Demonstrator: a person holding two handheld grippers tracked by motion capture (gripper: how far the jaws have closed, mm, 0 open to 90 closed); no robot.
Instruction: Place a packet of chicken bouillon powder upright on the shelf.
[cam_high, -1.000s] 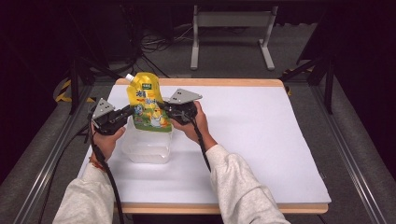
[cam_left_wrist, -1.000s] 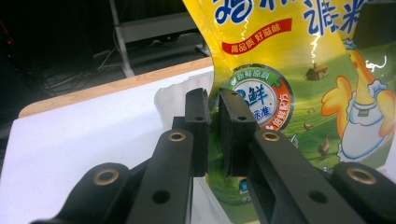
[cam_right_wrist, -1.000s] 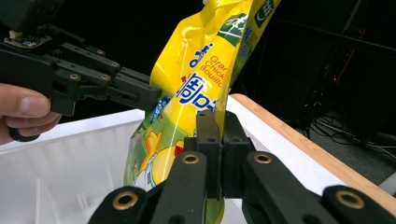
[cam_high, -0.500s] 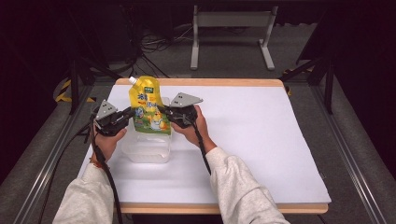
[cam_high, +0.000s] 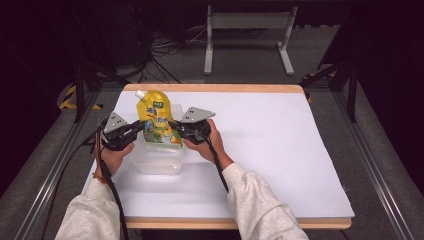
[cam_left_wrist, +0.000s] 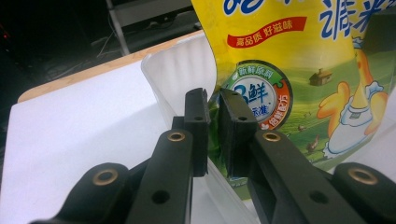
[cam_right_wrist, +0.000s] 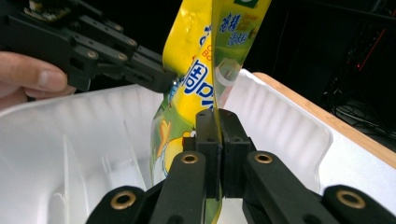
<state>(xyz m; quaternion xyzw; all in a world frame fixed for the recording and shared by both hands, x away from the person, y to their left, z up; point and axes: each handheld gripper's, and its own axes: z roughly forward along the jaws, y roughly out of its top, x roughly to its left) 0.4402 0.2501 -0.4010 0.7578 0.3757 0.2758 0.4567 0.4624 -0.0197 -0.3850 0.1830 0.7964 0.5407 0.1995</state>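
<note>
A yellow spouted pouch (cam_high: 156, 120) with green print stands upright, its bottom inside a clear plastic container (cam_high: 157, 161). My left gripper (cam_high: 139, 130) is shut on the pouch's left edge, and my right gripper (cam_high: 174, 127) is shut on its right edge. In the left gripper view the jaws (cam_left_wrist: 214, 116) pinch the pouch (cam_left_wrist: 299, 70) near the container wall (cam_left_wrist: 177, 74). In the right gripper view the jaws (cam_right_wrist: 217, 126) clamp the side seam of the pouch (cam_right_wrist: 196, 79), and the left gripper (cam_right_wrist: 93, 51) holds the far edge over the container (cam_right_wrist: 280, 126).
The container sits at the left of a white table top (cam_high: 270, 150) with a wooden rim. A metal stand (cam_high: 247, 30) and cables lie on the floor beyond the far edge. Dark rails run along both sides of the table.
Both grippers have brought the pouch lower, and its bottom now sits deeper in the container. Both stay shut on it.
</note>
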